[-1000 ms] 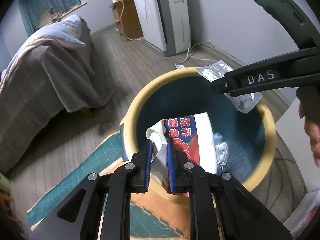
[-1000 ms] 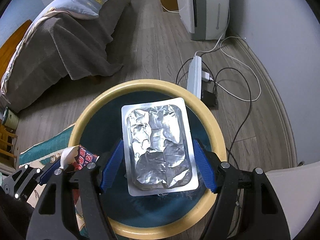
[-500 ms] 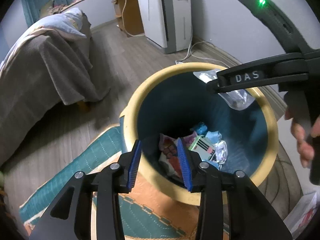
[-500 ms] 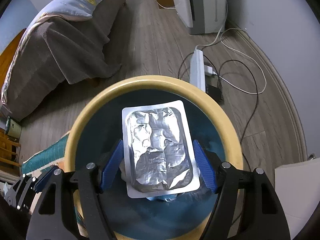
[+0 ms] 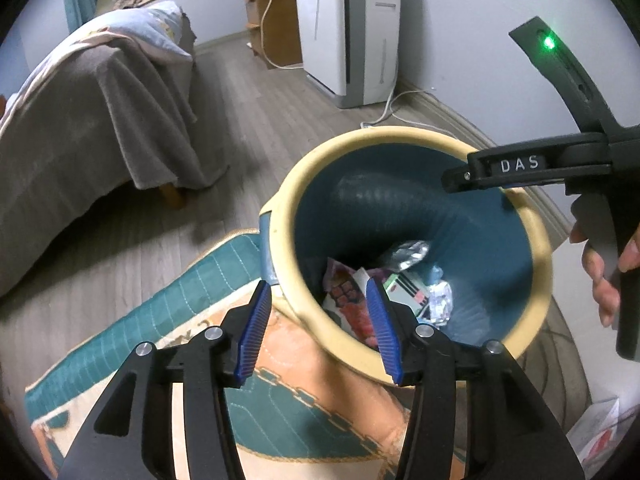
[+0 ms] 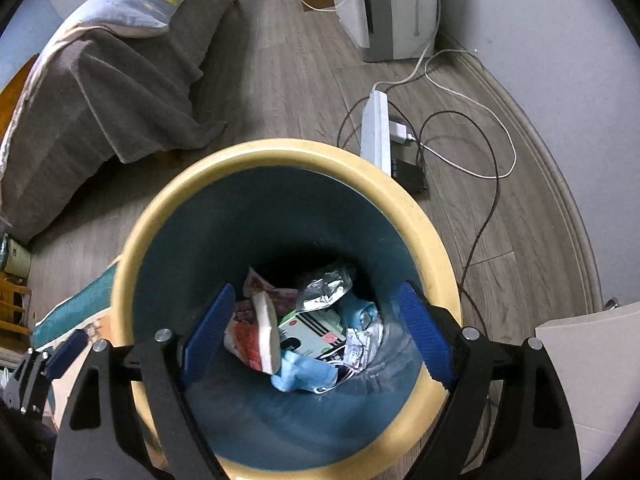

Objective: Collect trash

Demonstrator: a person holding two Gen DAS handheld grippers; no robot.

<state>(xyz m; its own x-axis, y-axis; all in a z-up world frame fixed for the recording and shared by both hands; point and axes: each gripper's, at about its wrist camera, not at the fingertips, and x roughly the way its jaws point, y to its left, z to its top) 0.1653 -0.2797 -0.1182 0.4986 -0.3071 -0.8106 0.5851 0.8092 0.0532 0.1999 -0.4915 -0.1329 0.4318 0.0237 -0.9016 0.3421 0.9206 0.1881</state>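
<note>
My left gripper [image 5: 318, 326] gapes wide and empty at the bottom of its frame, over the near rim of the yellow bin [image 5: 536, 248]. My right gripper [image 6: 316, 336] is spread wide too, holding nothing, above the bin's blue inside. The foil packet [image 6: 324, 286] lies among wrappers at the bottom. The bin stands on grey wood floor [image 6: 288, 80], a rug [image 5: 132, 320] lower left, a draped bed [image 6: 100, 80] upper left.

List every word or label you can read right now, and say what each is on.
"DAS": white letters on the right claw, seen from the left wrist camera.
Print on the wrappers and the small box in the bin: too small and blurred to read.
</note>
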